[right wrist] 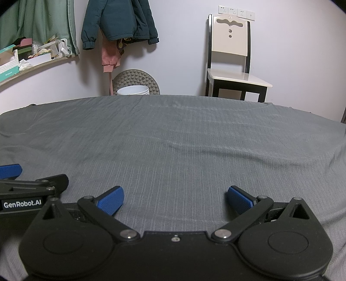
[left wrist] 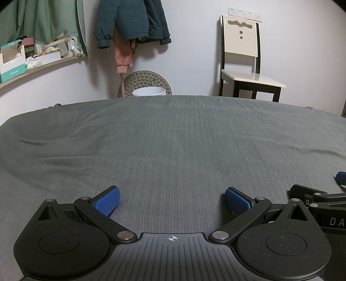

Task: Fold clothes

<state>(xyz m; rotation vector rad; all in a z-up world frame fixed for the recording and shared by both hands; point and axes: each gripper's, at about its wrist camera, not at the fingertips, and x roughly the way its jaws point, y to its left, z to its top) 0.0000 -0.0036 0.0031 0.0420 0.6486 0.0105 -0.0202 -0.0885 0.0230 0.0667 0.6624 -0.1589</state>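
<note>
A grey striped sheet (left wrist: 173,140) covers the bed (right wrist: 173,140) ahead of both grippers; no loose garment lies on it in either view. My left gripper (left wrist: 172,201) is open just above the sheet near the front edge, with nothing between its blue pads (left wrist: 107,202). My right gripper (right wrist: 175,200) is open too, close beside it on the right, and it holds nothing. In the left wrist view part of the right gripper (left wrist: 320,198) shows at the right edge. In the right wrist view part of the left gripper (right wrist: 32,186) shows at the left edge.
A cream chair (left wrist: 242,58) stands against the far wall past the bed. A dark green jacket (left wrist: 132,20) and a pink garment (left wrist: 123,54) hang on the wall. A white bucket (left wrist: 149,91) and a studded round mat sit below them. A cluttered shelf (left wrist: 32,56) runs along the left.
</note>
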